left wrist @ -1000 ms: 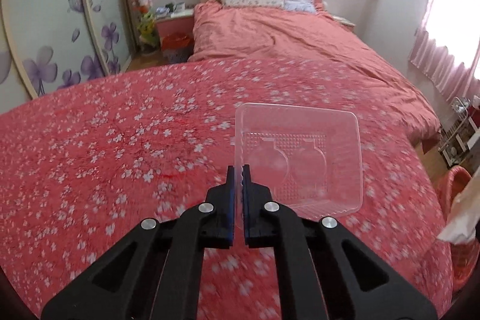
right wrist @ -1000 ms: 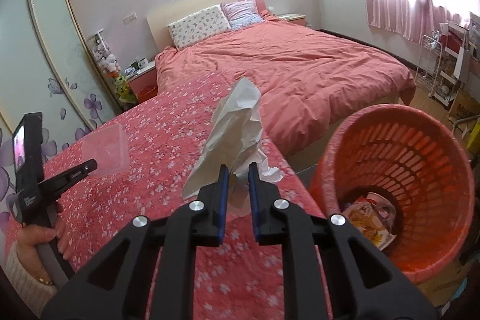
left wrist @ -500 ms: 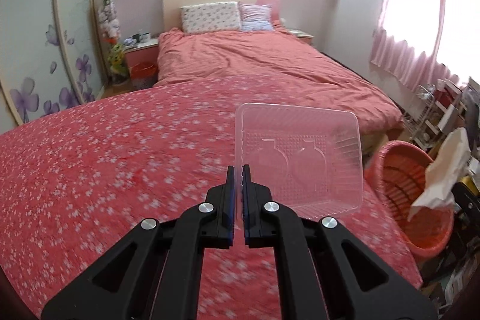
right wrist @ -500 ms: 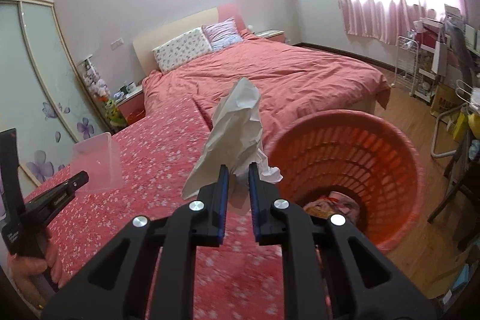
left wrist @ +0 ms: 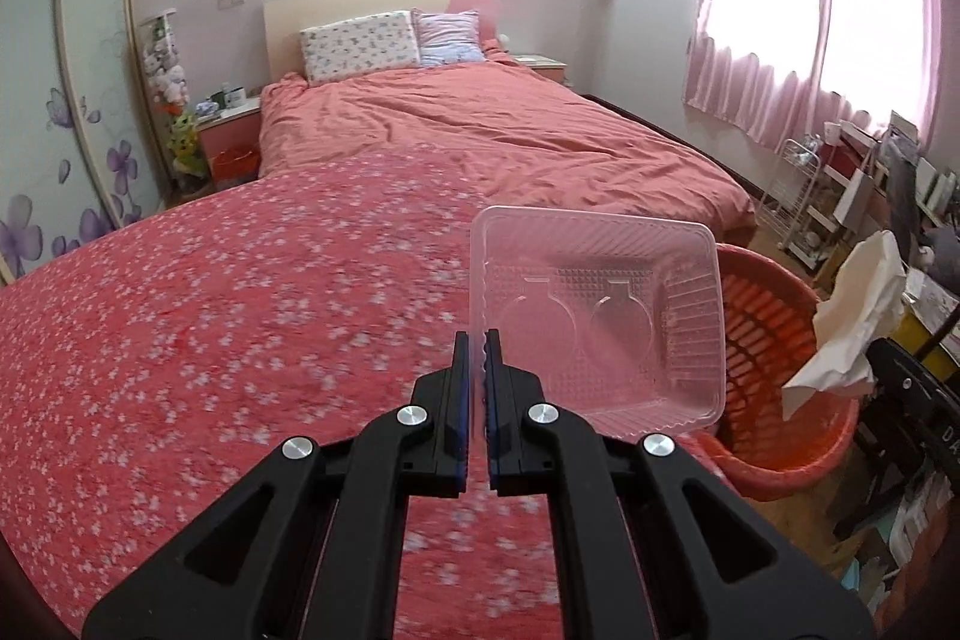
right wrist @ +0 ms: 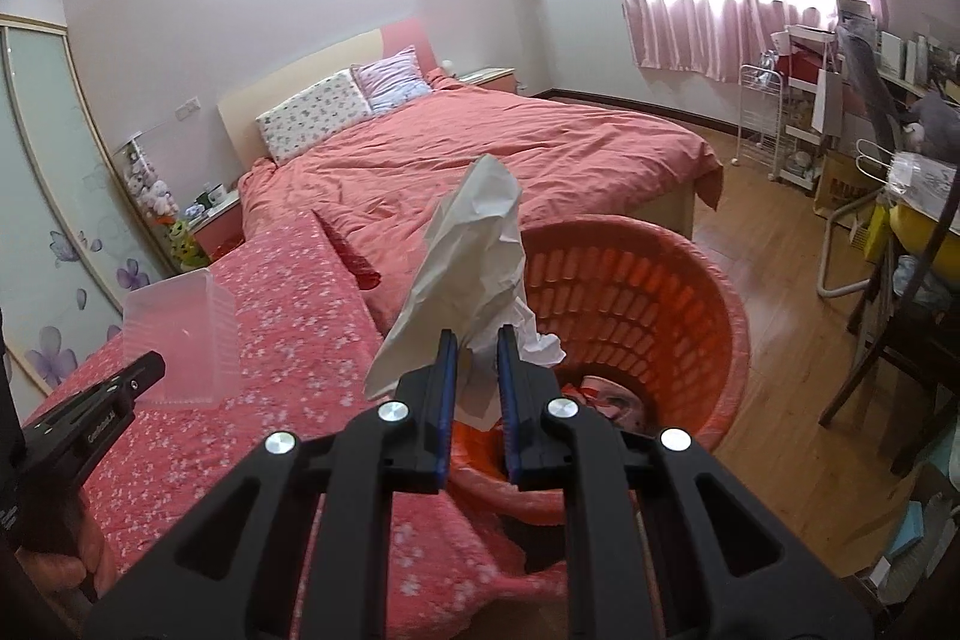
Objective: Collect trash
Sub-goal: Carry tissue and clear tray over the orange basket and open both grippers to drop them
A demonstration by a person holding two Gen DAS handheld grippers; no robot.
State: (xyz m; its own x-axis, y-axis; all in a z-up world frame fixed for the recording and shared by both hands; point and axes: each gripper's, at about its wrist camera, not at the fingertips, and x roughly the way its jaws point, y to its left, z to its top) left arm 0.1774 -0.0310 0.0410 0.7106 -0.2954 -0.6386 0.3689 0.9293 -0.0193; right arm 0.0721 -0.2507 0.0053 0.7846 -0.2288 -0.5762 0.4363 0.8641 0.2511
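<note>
Pink bedroom: a bed with a plain salmon duvet (left wrist: pixel 492 130) by the far wall, and a nearer bed under a red bedspread printed with small white flowers (left wrist: pixel 240 316). Landmark: round orange-red plastic lattice basket (right wrist: pixel 636 304) on the wood floor, at the foot corner of the flowered bed.

Left tongs (left wrist: pixel 474 358): closed tight on the rim of a clear, rectangular plastic food tray (left wrist: pixel 600 322). Tray is held on edge above the bedspread, just beside the basket, open side toward the camera.

Right tongs (right wrist: pixel 477 346): nearly closed, pinching a crumpled white paper tissue (right wrist: pixel 474 268). Tissue stands up from the tongs, over the near rim of the basket. Some wrappers lie in the basket bottom.
</note>
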